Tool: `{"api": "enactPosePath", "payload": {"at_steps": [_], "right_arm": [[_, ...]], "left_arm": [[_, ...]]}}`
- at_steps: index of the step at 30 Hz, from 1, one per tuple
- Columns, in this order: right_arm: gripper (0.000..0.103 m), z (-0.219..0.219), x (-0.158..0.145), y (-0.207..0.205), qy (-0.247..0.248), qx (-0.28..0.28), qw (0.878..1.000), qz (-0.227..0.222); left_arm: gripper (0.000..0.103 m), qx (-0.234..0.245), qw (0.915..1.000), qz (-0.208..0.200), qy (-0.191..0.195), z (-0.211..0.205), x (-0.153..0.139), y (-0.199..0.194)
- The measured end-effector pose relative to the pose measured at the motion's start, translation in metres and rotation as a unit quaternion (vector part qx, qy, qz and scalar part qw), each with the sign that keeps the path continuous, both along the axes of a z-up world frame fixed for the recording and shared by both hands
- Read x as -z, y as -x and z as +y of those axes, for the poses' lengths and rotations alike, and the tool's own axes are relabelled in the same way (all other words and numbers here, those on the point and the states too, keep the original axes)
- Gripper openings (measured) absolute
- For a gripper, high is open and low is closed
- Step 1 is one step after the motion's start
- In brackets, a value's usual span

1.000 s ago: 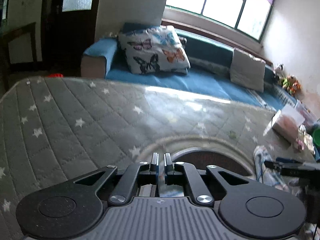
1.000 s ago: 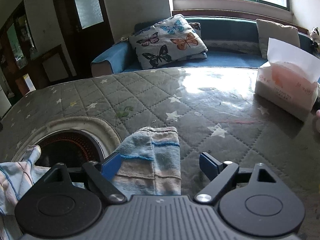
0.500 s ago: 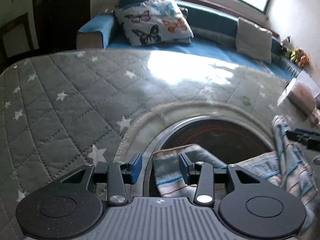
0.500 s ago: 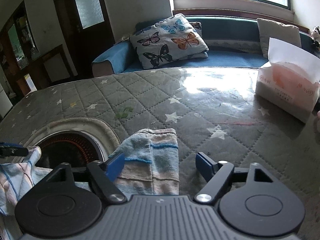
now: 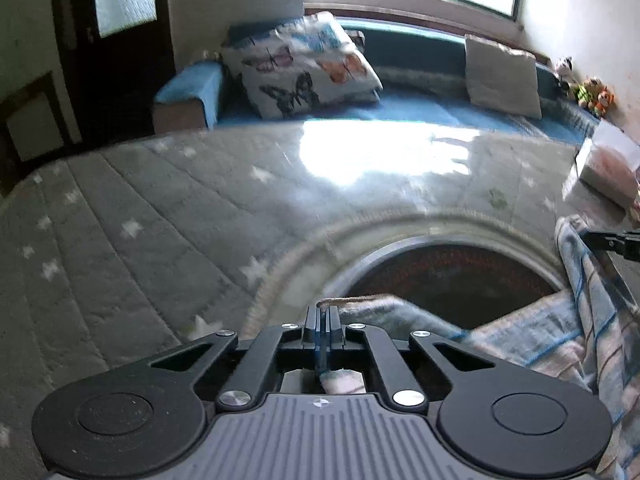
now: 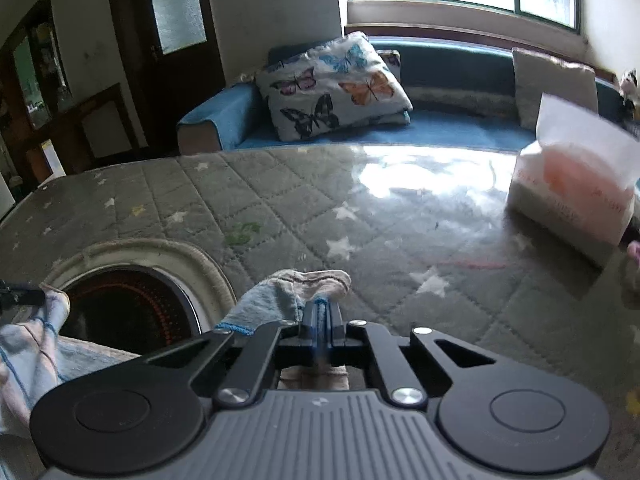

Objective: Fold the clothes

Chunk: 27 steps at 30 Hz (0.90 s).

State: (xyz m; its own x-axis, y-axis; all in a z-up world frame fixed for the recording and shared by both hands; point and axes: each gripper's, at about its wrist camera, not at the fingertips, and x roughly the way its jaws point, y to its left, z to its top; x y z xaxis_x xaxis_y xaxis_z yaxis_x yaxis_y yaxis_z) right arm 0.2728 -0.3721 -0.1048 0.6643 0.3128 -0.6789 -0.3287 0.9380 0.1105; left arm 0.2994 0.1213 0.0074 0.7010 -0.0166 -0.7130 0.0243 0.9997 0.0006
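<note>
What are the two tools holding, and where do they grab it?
Both pinch the striped cloth: the left tool and the right tool each hold a bunched bit at its edge.

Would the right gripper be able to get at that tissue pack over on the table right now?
Probably not as things stand: the right gripper is shut on the striped cloth. The table between it and the tissue pack looks clear, but it would need to let go first.

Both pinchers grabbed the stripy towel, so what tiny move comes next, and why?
Probably lift both corners together. The left gripper and right gripper have just closed on the striped towel, which sags crumpled over the round opening in the quilted cover.
</note>
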Motion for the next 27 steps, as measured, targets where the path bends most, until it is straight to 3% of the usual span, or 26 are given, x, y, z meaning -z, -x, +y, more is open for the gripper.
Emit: {"api": "enactPosePath", "payload": {"at_steps": [7,10,15,22,23,24,26,27], "right_arm": [[0.002,-0.014,-0.028,0.001,-0.008,0.029,0.998,-0.047],[0.002,-0.019,-0.035,-0.003,-0.013,0.044,0.997,-0.063],[0.002,-0.015,-0.027,-0.017,-0.002,0.055,0.996,-0.068],[0.008,-0.002,0.006,-0.039,0.029,0.055,0.998,-0.024],[0.008,-0.002,0.006,-0.038,0.028,0.054,0.998,-0.021],[0.011,-0.003,0.005,-0.036,0.028,0.052,0.998,-0.02],[0.024,-0.001,0.001,-0.029,0.031,0.042,0.998,-0.018],[0.039,0.001,-0.003,-0.025,0.034,0.035,0.999,-0.019]], "left_arm": [[0.002,-0.045,0.9953,-0.079,-0.031,0.027,-0.04,0.001],[0.002,-0.059,0.9931,-0.094,-0.038,0.038,-0.046,-0.005],[0.002,-0.071,0.991,-0.091,-0.068,0.047,-0.03,-0.019],[0.007,-0.085,0.9903,-0.047,-0.099,0.054,0.007,-0.037],[0.011,-0.089,0.9903,-0.044,-0.097,0.056,0.007,-0.036],[0.026,-0.093,0.9903,-0.041,-0.094,0.058,0.007,-0.035],[0.053,-0.1,0.9898,-0.041,-0.093,0.058,0.004,-0.027],[0.056,-0.097,0.9901,-0.041,-0.092,0.057,0.002,-0.022]]}}
